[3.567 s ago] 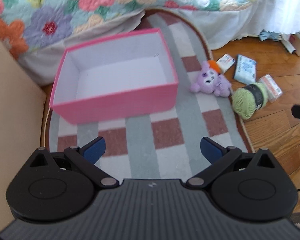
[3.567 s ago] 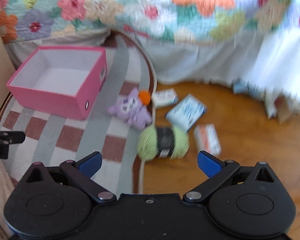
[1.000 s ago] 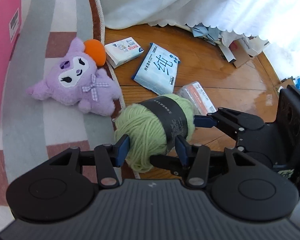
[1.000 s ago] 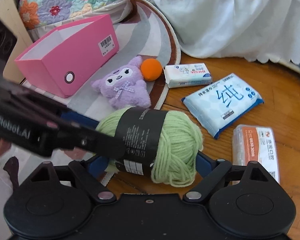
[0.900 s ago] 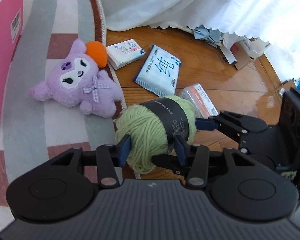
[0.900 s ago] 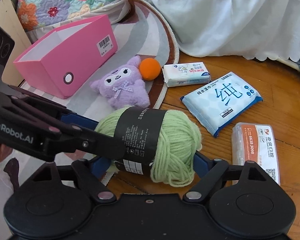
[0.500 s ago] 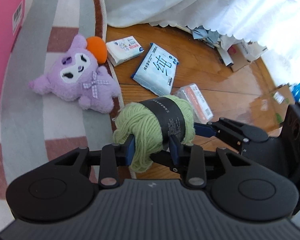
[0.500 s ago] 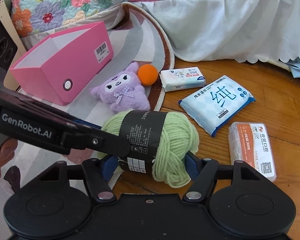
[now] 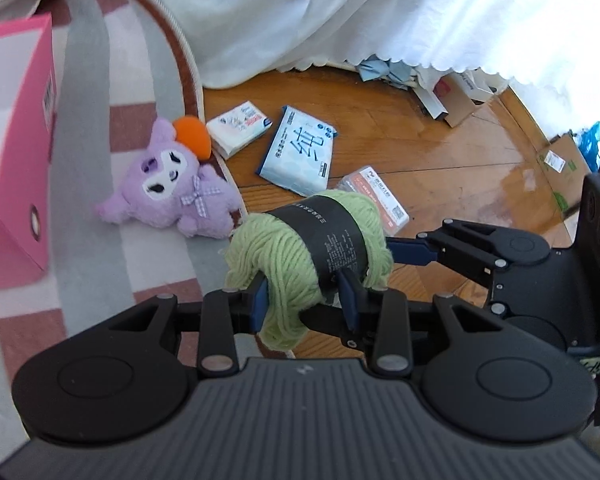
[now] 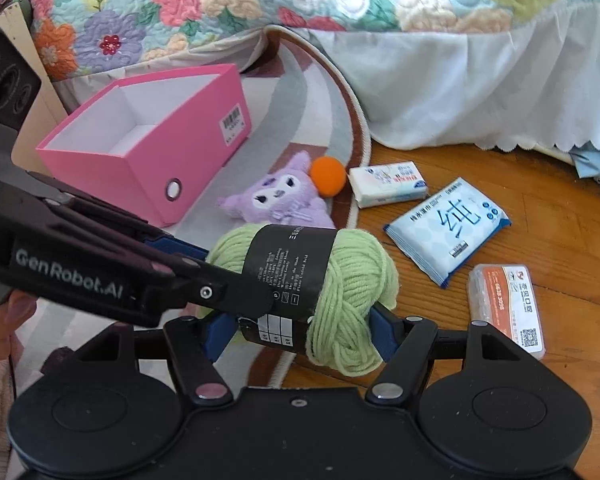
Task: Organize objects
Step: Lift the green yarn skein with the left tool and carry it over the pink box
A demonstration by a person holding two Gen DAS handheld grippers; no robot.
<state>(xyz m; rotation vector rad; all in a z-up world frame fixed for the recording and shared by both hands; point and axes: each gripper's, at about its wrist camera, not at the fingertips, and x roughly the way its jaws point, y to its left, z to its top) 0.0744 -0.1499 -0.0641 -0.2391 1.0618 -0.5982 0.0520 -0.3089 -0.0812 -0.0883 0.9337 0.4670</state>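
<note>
A green yarn ball (image 9: 296, 248) with a black paper band hangs just above the rug's edge, gripped from two sides. My left gripper (image 9: 303, 300) is shut across its lower end, blue pads sunk into the wool. My right gripper (image 10: 298, 334) is shut on the yarn ball (image 10: 348, 280) lengthwise, one pad at each end. In the right wrist view the left gripper's arm comes in from the left. The open pink box (image 10: 140, 168) stands on the striped rug (image 10: 300, 120), up and to the left. A purple plush toy (image 10: 276, 200) lies between box and yarn.
An orange ball (image 10: 328, 178) touches the plush. On the wooden floor (image 10: 540, 208) lie a small tissue pack (image 10: 388, 184), a blue wipes pack (image 10: 448, 228) and an orange-labelled pack (image 10: 508, 308). A bed with a floral quilt (image 10: 220, 0) and white skirt borders the far side. Papers lie under the skirt.
Both grippers closed their jaws onto the yarn ball and lifted it off the floor; the box, plush and packs now sit farther below.
</note>
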